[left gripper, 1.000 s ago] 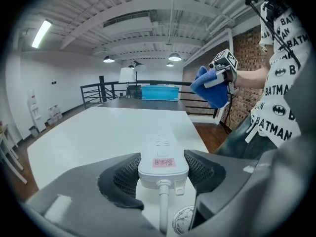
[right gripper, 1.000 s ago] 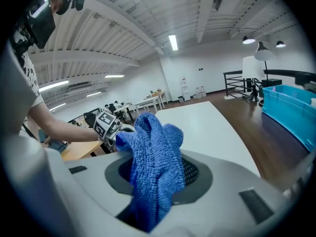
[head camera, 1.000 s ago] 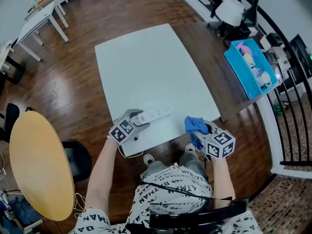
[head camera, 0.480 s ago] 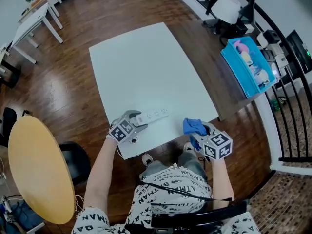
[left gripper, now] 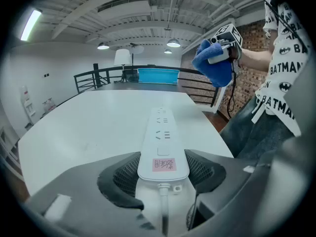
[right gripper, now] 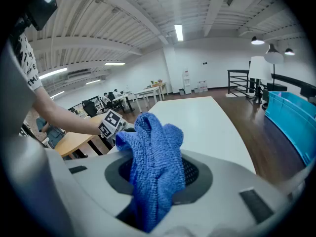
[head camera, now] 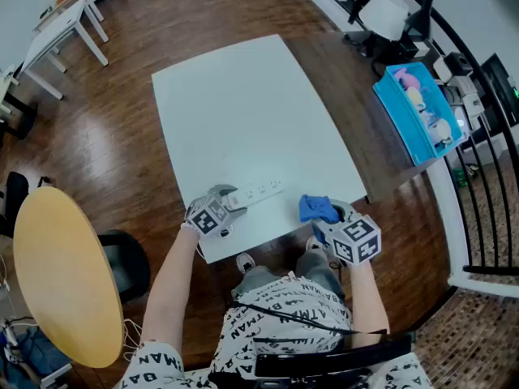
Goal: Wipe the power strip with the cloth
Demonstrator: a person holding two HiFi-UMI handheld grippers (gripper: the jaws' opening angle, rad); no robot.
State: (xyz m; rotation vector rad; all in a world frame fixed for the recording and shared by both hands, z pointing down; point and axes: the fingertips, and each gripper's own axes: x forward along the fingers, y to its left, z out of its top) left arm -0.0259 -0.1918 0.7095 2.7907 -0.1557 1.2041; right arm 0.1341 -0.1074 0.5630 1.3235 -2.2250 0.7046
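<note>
A white power strip [head camera: 257, 192] lies near the front edge of the white table [head camera: 243, 112], its cord end toward me. My left gripper [head camera: 225, 203] is shut on that cord end; in the left gripper view both pads press the sides of the power strip [left gripper: 162, 141], which bears a pink label. My right gripper [head camera: 326, 213] is shut on a bunched blue cloth [head camera: 316, 208], held off the table to the right of the strip. The blue cloth [right gripper: 154, 162] fills the jaws in the right gripper view and shows as a raised blue cloth [left gripper: 213, 63] in the left gripper view.
A blue bin [head camera: 418, 110] with soft items sits at the right by a black railing [head camera: 466, 177]. A round yellow table [head camera: 61, 274] stands at the left, a white desk [head camera: 57, 31] at the back left. A dark wood floor surrounds the table.
The right gripper with the cloth has shifted slightly left, toward the strip. The left gripper keeps its hold on the strip's end.
</note>
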